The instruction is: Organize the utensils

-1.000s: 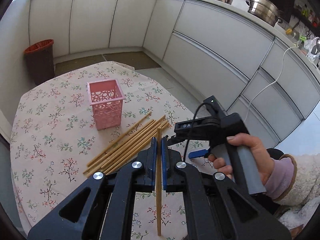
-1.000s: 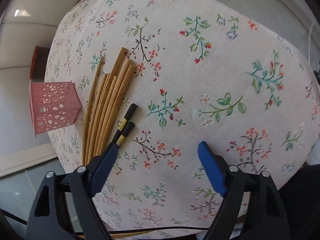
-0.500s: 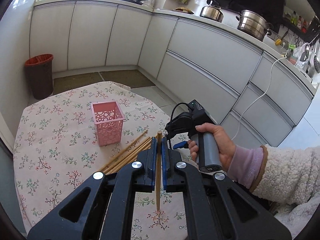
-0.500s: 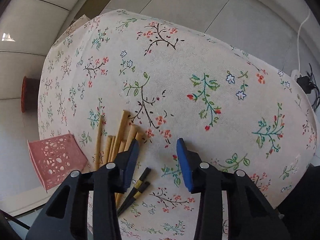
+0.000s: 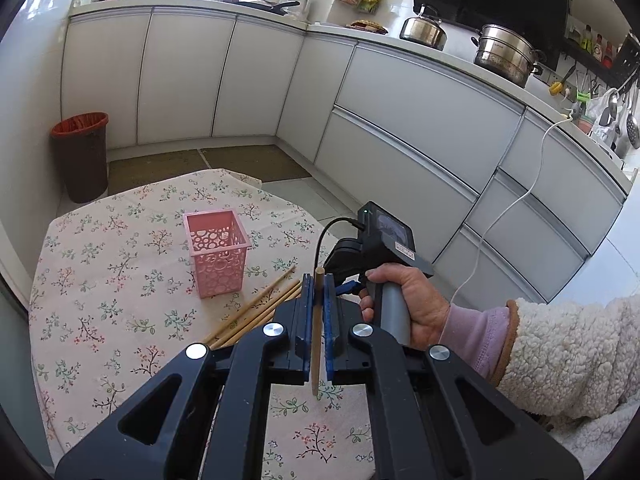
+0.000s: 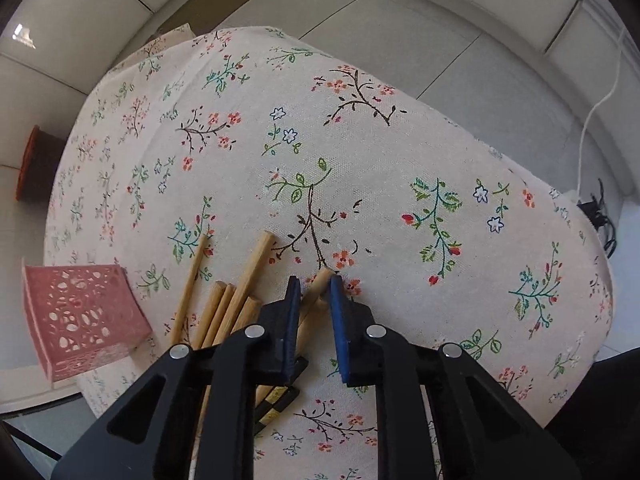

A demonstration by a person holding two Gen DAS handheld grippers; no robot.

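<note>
Closing right gripper jaws now around a wooden chopstick, left gripper still clamping its chopstick

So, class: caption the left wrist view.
Left tool grips a wooden chopstick above the floral tablecloth, pink holder ahead.

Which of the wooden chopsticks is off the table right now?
The chopstick clamped in the shut left gripper: it stands nearly upright above the cloth. The other chopsticks lie flat on the table beside the pink basket.
</note>
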